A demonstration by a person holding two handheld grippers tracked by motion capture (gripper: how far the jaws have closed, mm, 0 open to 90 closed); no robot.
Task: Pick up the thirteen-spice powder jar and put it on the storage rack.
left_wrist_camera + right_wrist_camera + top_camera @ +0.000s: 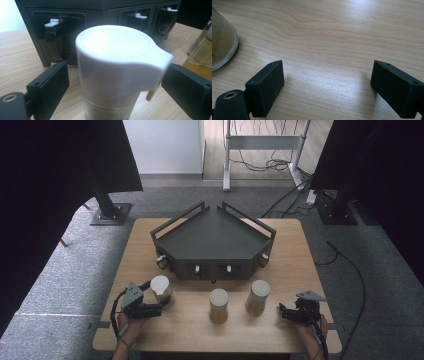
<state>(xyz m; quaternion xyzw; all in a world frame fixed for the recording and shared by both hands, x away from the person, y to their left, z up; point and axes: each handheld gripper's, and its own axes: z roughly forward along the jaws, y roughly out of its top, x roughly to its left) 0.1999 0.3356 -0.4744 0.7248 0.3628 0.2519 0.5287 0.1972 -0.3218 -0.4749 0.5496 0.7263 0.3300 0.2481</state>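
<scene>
Three jars with pale lids stand in a row on the wooden table [285, 265]. The left jar [161, 290] has a white lid with a tab [112, 55] and sits between the jaws of my left gripper [156, 309] [116, 68]. Those jaws stand on either side of the lid with small gaps, so the gripper is open. The middle jar [218, 305] and the right jar [257, 296] hold brownish contents. My right gripper [284, 313] [327, 66] rests open over bare wood at the front right, a little right of the right jar's base [222, 45].
A dark angular tray stand [215, 237] fills the middle of the table behind the jars. Its front face has several recesses with white clips [53, 22]. Black stands and loose cables lie on the grey floor beyond the table.
</scene>
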